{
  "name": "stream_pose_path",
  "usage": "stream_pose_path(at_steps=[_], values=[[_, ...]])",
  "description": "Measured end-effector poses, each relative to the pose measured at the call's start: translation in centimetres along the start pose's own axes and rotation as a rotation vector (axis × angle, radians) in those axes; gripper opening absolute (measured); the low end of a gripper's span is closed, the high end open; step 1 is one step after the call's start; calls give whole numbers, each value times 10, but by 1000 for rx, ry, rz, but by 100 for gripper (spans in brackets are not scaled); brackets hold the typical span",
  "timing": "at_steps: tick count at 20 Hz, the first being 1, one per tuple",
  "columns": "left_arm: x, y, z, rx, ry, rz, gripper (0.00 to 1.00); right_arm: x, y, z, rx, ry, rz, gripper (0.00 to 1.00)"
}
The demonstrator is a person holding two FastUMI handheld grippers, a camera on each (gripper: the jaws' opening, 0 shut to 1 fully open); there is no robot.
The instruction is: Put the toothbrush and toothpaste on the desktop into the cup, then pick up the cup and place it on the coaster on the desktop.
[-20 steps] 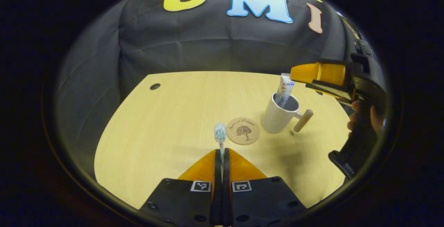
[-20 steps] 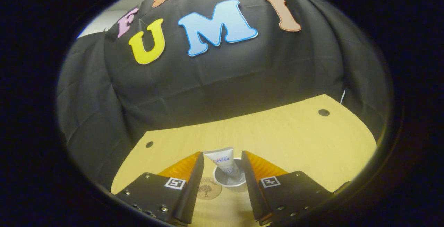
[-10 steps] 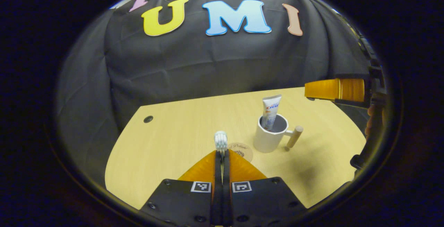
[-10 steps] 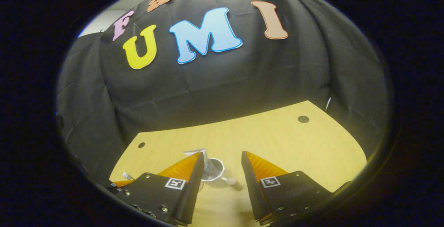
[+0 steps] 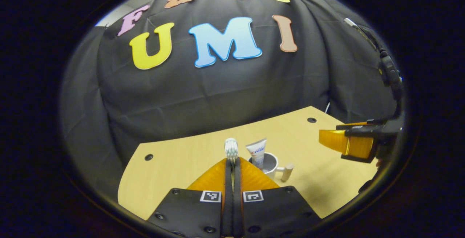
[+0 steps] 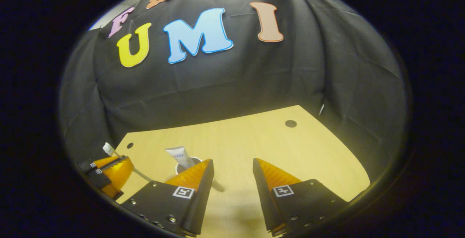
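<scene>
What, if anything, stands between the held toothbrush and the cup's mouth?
Nothing visible blocks the way. The toothpaste leans at one side of the cup, leaving room. The left gripper grips the toothbrush; the right gripper is open, off to the side.

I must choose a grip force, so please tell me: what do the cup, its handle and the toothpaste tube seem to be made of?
Cup: probably glazed ceramic, since its white wall looks smooth and thick, though plastic is possible.
Handle: looks like bare wood, a pale matte peg.
Toothpaste tube: likely soft plastic, with a flat crimped end and a printed skin.
</scene>
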State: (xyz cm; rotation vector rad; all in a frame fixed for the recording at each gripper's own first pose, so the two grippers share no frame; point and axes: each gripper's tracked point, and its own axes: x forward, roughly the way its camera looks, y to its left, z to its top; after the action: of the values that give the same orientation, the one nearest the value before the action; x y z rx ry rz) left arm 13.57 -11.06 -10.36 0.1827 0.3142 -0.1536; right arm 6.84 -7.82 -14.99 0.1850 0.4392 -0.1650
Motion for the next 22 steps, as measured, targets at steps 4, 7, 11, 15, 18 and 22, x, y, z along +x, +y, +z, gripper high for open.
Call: stream_pose_path(at_steps=[4,7,11,15,18,22], values=[[2,-24,39,73,-84,-24,7,-6,-20,-1,14,8,-50,64],[11,-37,55,110,-131,-45,7,-9,-30,-2,27,14,-76,64],[29,-55,47,86,-121,-81,7,-12,-43,-2,36,16,-101,64],[52,-63,21,56,-66,-97,7,-10,-51,0,46,25,-114,64],[77,-66,-7,50,-17,-112,7,-9,-54,1,56,29,-121,63],[94,-71,-41,46,44,-115,8,-9,-58,1,60,38,-128,64]])
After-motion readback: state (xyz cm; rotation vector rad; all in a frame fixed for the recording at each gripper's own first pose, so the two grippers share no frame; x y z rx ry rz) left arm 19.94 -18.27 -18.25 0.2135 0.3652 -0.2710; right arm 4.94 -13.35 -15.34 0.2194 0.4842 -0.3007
